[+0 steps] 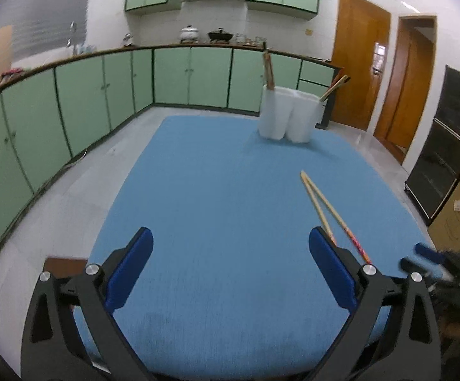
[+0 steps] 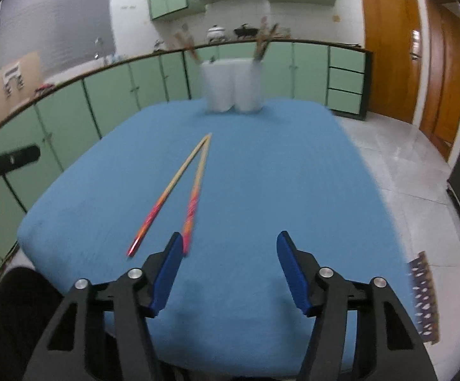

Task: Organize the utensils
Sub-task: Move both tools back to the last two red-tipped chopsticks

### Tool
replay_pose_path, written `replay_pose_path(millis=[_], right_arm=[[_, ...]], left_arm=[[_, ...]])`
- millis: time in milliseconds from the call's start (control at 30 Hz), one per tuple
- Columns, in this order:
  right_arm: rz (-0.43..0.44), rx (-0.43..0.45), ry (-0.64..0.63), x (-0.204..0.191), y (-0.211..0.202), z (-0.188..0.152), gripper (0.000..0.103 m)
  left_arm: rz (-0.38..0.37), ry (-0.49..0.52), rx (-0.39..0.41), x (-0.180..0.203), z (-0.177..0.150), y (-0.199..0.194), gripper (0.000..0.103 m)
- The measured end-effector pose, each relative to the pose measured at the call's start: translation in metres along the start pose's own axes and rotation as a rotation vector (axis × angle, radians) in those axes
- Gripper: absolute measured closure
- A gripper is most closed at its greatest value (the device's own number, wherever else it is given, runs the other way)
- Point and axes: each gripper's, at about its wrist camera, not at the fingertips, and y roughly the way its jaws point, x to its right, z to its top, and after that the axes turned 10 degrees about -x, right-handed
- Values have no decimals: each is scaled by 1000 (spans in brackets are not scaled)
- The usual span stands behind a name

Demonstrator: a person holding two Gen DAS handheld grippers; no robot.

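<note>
Both hand-held grippers gape empty; chopsticks (image 2: 179, 192) lie on tabletop (image 2: 261, 174) just ahead-left of right hand-held gripper (image 2: 228, 243), right of left hand-held gripper (image 1: 230, 238).

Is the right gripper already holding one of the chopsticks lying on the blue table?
No: the right gripper is open and empty, and both chopsticks lie flat on the blue table beside its left finger.

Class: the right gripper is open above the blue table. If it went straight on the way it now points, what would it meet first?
Probably the blue tablecloth; the right gripper points right of the chopsticks. Beyond stands the white utensil holder, though depth is unclear.
</note>
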Motion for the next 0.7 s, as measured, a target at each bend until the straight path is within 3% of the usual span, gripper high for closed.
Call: replay_pose_path(millis=[167,400,467,700], right_arm=[[8,-31,-27,-27,27,0,43],[-43,-8,-34,-30,39,9,43],[-57,2,-26,-29,38,4,48],[-106,13,19,-13,35,4,92]], left_arm=[[-6,-39,-18,-6,-15,-5,7],[-7,-60,-35,-11,-30,-6,7],[-6,-64,-37,-10,-33,-4,7],[-14,-54,-36,5,-34,0,7]])
